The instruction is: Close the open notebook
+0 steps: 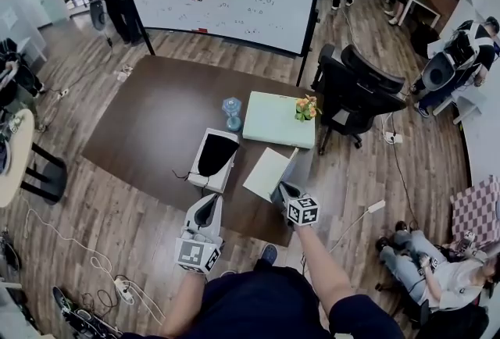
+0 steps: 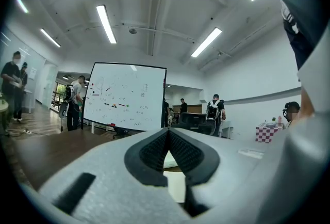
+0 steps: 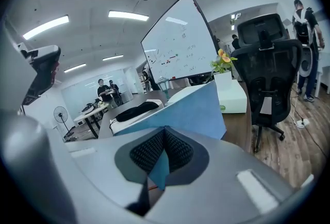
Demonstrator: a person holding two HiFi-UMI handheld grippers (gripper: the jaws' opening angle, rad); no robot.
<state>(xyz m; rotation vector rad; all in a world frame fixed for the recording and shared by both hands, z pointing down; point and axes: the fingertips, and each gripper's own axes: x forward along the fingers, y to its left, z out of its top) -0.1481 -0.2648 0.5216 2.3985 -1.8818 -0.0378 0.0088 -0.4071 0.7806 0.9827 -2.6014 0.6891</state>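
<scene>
The notebook (image 1: 266, 172) lies open near the table's front right edge, one white page flat. Its blue cover (image 3: 180, 109) stands tilted up from the table. My right gripper (image 1: 286, 191) is shut on that cover's near edge; in the right gripper view the blue sheet runs between the pads (image 3: 175, 152). My left gripper (image 1: 205, 212) hovers at the table's front edge, left of the notebook. It is shut, with nothing between its pads (image 2: 154, 149).
A white box holding something black (image 1: 215, 158) sits left of the notebook. Behind are a blue glass vase (image 1: 232, 112), a pale green box (image 1: 273, 120) and orange flowers (image 1: 306, 108). A black office chair (image 1: 359, 91) stands right of the brown table (image 1: 148, 126).
</scene>
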